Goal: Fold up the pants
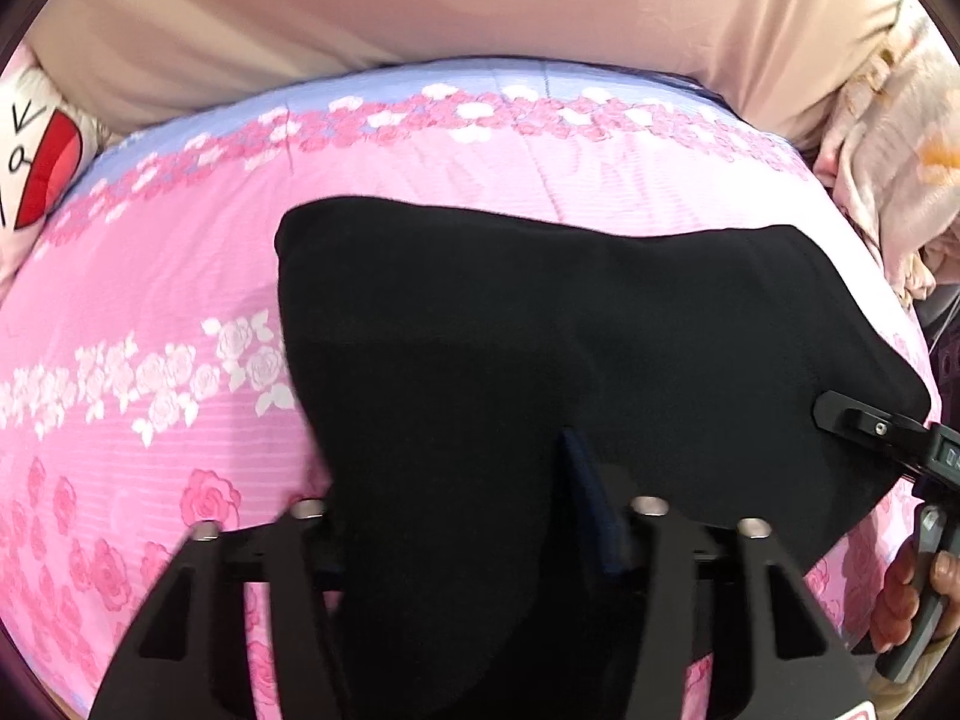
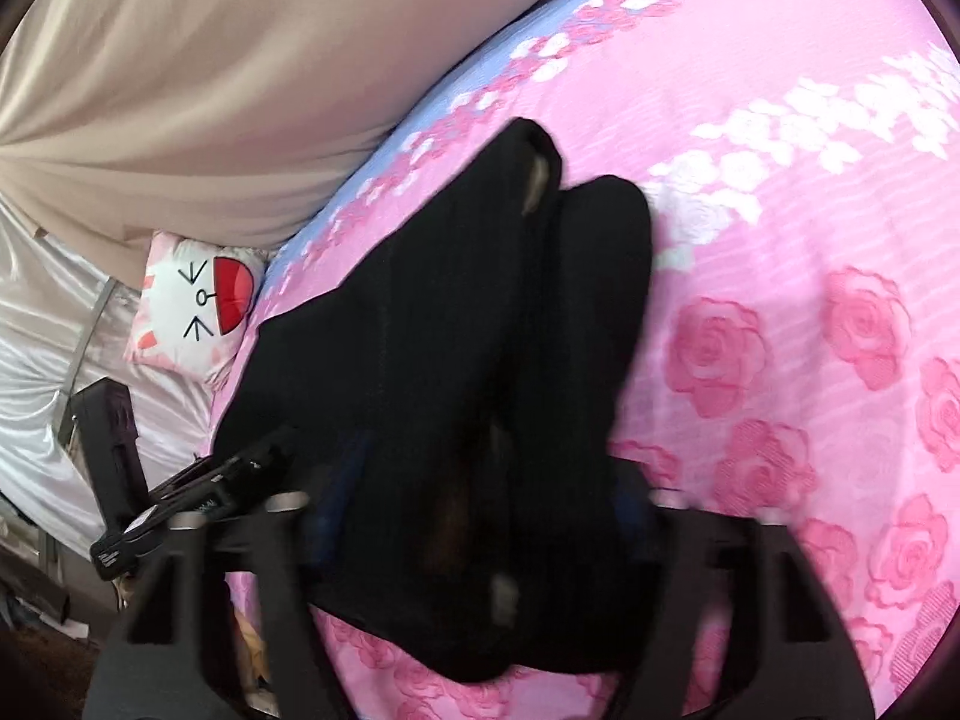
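The black soft-fabric pants (image 1: 540,348) lie partly folded on the pink rose-print quilt (image 1: 150,300) of the bed, reaching from its middle toward its near edge, bunched and raised at that edge where both tools grip them. The left gripper (image 1: 468,516) is closed on a thick gathered bundle of the cloth, and the right gripper (image 2: 480,498), farther right along the near edge, likewise clamps a doubled hem end whose two rounded lobes stand beyond its jaws. Probable fault: the thick layers slip out unevenly during lifting, because the bundles are loosely gathered, leaving a skewed fold.
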### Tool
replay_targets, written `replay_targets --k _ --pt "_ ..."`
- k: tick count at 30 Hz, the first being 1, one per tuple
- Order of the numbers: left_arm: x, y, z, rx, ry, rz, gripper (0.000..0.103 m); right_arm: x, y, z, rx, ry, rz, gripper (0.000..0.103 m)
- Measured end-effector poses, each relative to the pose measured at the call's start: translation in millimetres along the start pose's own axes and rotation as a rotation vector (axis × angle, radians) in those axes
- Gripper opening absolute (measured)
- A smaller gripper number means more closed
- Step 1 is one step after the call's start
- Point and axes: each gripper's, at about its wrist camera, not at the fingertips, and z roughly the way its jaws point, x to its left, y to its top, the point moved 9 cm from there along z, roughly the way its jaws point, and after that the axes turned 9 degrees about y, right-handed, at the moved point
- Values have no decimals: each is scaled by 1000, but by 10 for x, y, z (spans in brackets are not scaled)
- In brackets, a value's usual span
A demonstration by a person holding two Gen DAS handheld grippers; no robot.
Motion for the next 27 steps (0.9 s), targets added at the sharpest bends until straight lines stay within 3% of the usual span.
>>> replay_targets --k 4,15,20,27 --pt "-28 34 -126 -28 -1 22 32 129 -13 -77 -30 -29 -54 45" --pt "-30 -37 -582 -82 -22 46 31 482 -137 -347 -58 10 -94 41" --pt "-35 -170 -501 -54 -10 56 32 292 -288 -304 -40 -9 -44 41" --pt "-44 -235 -334 -30 17 57 32 45 -344 -212 -41 40 51 45"
